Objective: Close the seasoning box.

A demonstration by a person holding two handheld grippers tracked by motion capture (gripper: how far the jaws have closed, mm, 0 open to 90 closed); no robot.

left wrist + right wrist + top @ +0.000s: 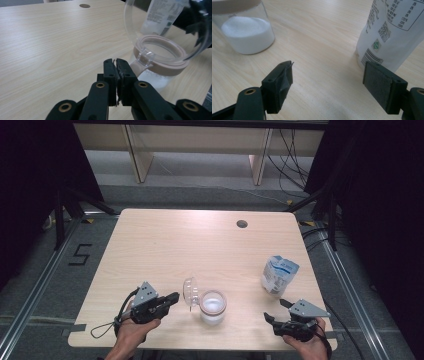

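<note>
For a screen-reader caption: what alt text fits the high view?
On a pale wooden table, a jar with its clear lid open stands between a shut left gripper and an open right gripper; a white pouch stands behind.

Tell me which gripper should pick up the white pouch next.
Right. The right gripper stands open just in front of the white pouch, with one pad already beside it. The left gripper is shut by the open jar, on the far side of it.

A black digit "5" (80, 254) is lying on the floor, well to the left of the left gripper (172, 297). Fine print, a QR code and a barcode are showing on the white pouch (392, 32) beside the right gripper (328, 80), too small to read.
</note>
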